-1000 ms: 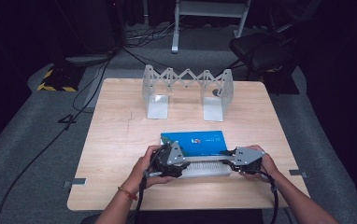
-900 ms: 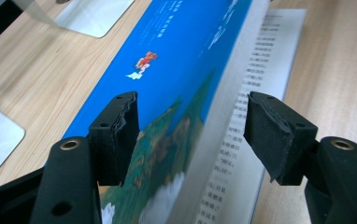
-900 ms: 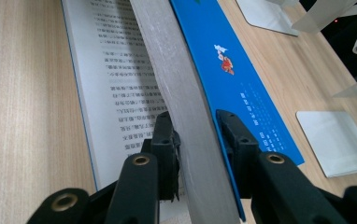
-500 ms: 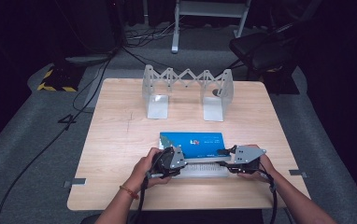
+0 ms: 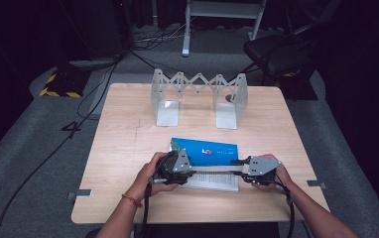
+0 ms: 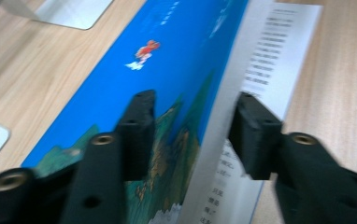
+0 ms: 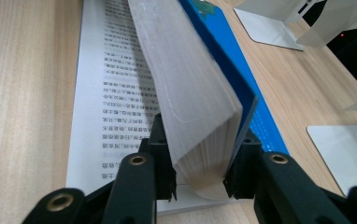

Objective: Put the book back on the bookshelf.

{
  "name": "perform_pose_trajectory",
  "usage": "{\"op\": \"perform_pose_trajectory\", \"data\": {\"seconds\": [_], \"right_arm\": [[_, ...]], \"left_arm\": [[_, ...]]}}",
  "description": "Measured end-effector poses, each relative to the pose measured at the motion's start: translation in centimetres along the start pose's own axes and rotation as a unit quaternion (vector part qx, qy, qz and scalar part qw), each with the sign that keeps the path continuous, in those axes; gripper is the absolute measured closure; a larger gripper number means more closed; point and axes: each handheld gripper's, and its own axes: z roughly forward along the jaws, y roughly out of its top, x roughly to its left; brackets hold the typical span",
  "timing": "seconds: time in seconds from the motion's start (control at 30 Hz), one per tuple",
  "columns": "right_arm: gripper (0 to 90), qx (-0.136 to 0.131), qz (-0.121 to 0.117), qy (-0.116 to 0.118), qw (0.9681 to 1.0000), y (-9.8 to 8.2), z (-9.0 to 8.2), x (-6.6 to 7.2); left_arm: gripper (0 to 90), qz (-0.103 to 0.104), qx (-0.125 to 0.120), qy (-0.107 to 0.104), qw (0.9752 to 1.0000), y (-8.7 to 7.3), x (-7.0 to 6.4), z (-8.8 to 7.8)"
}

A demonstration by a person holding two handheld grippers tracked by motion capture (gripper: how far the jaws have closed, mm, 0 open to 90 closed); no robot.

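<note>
Blue-covered book [image 5: 205, 148] is half closed: right gripper [image 7: 199, 186] pinches its page block, left gripper [image 6: 193, 135], jaws just reopening, straddles it loosely; next, fold it shut.

Looks like a lab or recording studio, not a home: bare wooden table [image 5: 128, 148] on grey carpet [image 5: 29, 173], black-curtained dark surroundings, loose cables [image 5: 93, 94] across the floor, hazard-striped block [image 5: 58, 85], metal stand legs [image 5: 187, 29], tape marks [image 5: 78, 194] at table edges.

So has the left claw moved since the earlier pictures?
Yes, slightly. In the high view the left claw has edged toward the table's near edge, away from the rack, along the book.
</note>
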Motion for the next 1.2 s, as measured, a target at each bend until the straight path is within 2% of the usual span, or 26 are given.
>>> {"op": "perform_pose_trajectory", "data": {"seconds": [0.07, 0.17, 0.2, 0.23, 0.3, 0.37, 0.43, 0.53, 0.57, 0.63, 0.7, 0.8, 0.9, 0.93, 0.97, 1.0, 1.07, 1.13, 1.17, 1.2], "right_arm": [[70.2, 0.002, 0.0, 0.001, 1.0, 0.3, -0.3, 0.2], [70.9, 0.006, -0.002, -0.003, 1.0, 0.8, -0.7, 0.3], [70.9, 0.006, -0.002, -0.003, 1.0, 0.8, -0.7, 0.3], [71.2, 0.008, -0.002, -0.003, 1.0, 0.9, -0.8, 0.4], [71.5, 0.005, 0.007, -0.002, 1.0, 1.1, -1.0, 0.3], [71.7, 0.006, 0.007, -0.005, 0.9999, 1.4, -1.1, 0.4], [72.1, 0.009, 0.005, -0.006, 0.9999, 1.7, -1.2, 0.6], [72.1, 0.013, 0.004, -0.008, 0.9999, 2.0, -1.2, 0.7], [72.2, 0.014, 0.005, -0.009, 0.9998, 2.1, -1.2, 0.7], [72.2, 0.016, 0.004, -0.009, 0.9998, 2.3, -1.2, 0.8], [72.1, 0.017, 0.003, -0.01, 0.9998, 2.4, -1.1, 0.9], [68.9, 0.016, 0.007, -0.012, 0.9998, 2.6, -1.2, 0.8], [58.9, -0.012, 0.043, 0.008, 0.9989, 2.4, -1.4, 0.0], [52.5, -0.016, 0.058, 0.007, 0.9982, 2.2, -1.6, -0.4], [52.5, -0.016, 0.058, 0.007, 0.9982, 2.2, -1.6, -0.4], [43.6, -0.019, 0.084, -0.004, 0.9962, 1.5, -2.0, -1.4], [41.7, -0.026, 0.094, -0.004, 0.9953, 1.1, -2.3, -1.7], [39.4, -0.039, 0.132, 0.0, 0.9905, -0.3, -3.0, -2.9], [39.1, -0.038, 0.14, -0.008, 0.9895, -0.9, -3.2, -3.4], [39.4, -0.038, 0.156, -0.012, 0.987, -1.5, -3.3, -3.9]], "left_arm": [[39.2, -0.001, 0.0, 0.005, 1.0, 0.2, -0.1, -0.1], [35.8, 0.004, -0.012, 0.018, 0.9998, 1.4, -1.6, -0.2], [35.3, 0.004, -0.012, 0.018, 0.9998, 1.4, -1.6, -0.2], [35.3, 0.009, -0.013, 0.016, 0.9997, 1.9, -2.3, 0.0], [31.8, 0.024, 0.008, 0.037, 0.999, 2.7, -3.4, 0.8], [30.6, 0.025, 0.021, 0.057, 0.9978, 3.3, -4.0, 1.6], [31.9, 0.018, 0.014, 0.054, 0.9983, 3.5, -4.3, 2.0], [31.2, 0.029, 0.019, 0.066, 0.9973, 3.8, -4.9, 2.6], [32.5, 0.027, 0.021, 0.07, 0.9969, 3.8, -4.9, 2.7], [40.6, 0.018, 0.02, 0.088, 0.9958, 3.8, -4.6, 2.7], [55.7, 0.019, 0.018, 0.087, 0.9959, 3.7, -4.5, 2.6], [62.4, 0.016, 0.002, 0.055, 0.9984, 3.1, -3.9, 2.4], [67.0, 0.006, -0.019, 0.046, 0.9987, 2.3, -3.7, 2.4], [67.7, 0.006, -0.019, 0.046, 0.9987, 2.3, -3.7, 2.4], [67.7, -0.002, -0.024, 0.042, 0.9988, 2.1, -3.5, 2.4], [69.0, -0.001, -0.031, 0.041, 0.9987, 1.9, -3.4, 2.3], [69.3, -0.004, -0.039, 0.042, 0.9983, 1.8, -3.3, 2.0], [70.2, -0.014, -0.06, 0.041, 0.9973, 1.6, -3.0, 1.6], [70.2, -0.022, -0.065, 0.036, 0.997, 1.5, -2.7, 1.3], [70.3, -0.026, -0.073, 0.036, 0.9964, 1.4, -2.5, 1.1]]}}
